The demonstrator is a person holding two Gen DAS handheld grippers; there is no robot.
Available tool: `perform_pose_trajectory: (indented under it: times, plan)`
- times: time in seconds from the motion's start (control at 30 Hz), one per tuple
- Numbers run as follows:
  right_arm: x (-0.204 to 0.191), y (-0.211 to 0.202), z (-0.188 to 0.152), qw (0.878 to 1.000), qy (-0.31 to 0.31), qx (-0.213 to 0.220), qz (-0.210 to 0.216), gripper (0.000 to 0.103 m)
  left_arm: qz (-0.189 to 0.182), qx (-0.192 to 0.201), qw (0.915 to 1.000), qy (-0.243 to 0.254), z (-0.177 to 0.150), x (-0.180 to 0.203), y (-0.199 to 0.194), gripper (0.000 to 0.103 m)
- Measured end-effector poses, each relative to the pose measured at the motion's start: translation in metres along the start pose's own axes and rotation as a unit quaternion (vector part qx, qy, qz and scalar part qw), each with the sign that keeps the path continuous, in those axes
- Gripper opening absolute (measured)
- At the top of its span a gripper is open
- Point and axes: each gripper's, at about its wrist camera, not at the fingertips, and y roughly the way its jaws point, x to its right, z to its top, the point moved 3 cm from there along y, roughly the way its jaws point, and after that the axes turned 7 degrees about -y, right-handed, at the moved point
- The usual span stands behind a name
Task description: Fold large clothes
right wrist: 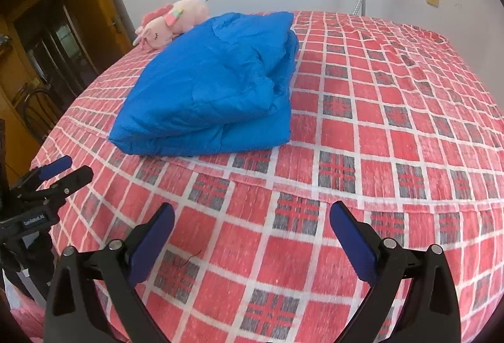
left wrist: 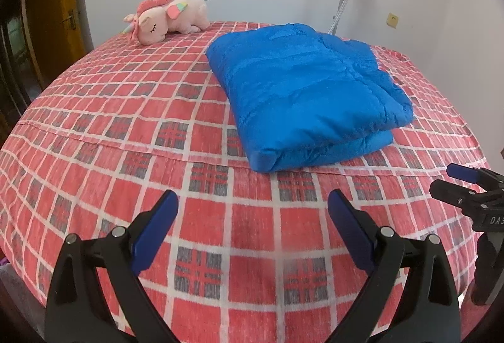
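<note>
Both black two-finger grippers with blue pads, left (left wrist: 253,226) and right (right wrist: 252,235), hang spread wide and empty over the red checked bedsheet (left wrist: 94,128), well short of the folded blue padded jacket (left wrist: 302,90), which looks light, puffy, slippery, best pinched at its thick folded edges.

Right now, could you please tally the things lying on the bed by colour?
Blue: 1, the folded jacket
Pink: 1, the plush unicorn
Total: 2, both resting on the red checked bedspread
</note>
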Motion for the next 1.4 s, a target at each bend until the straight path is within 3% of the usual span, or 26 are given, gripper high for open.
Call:
perform_pose_trajectory:
  times: [0.8, 1.4]
  plan:
    - [-0.017, -0.040, -0.013, 0.999, -0.017, 0.036, 0.003, 0.099, 0.022, 0.025, 0.9994, 0.013, -0.008, 0.003, -0.039, 0.096]
    - [-0.017, -0.044, -0.016, 0.999, -0.016, 0.042, 0.017, 0.099, 0.025, 0.028, 0.9991, 0.019, -0.011, 0.008, -0.042, 0.096]
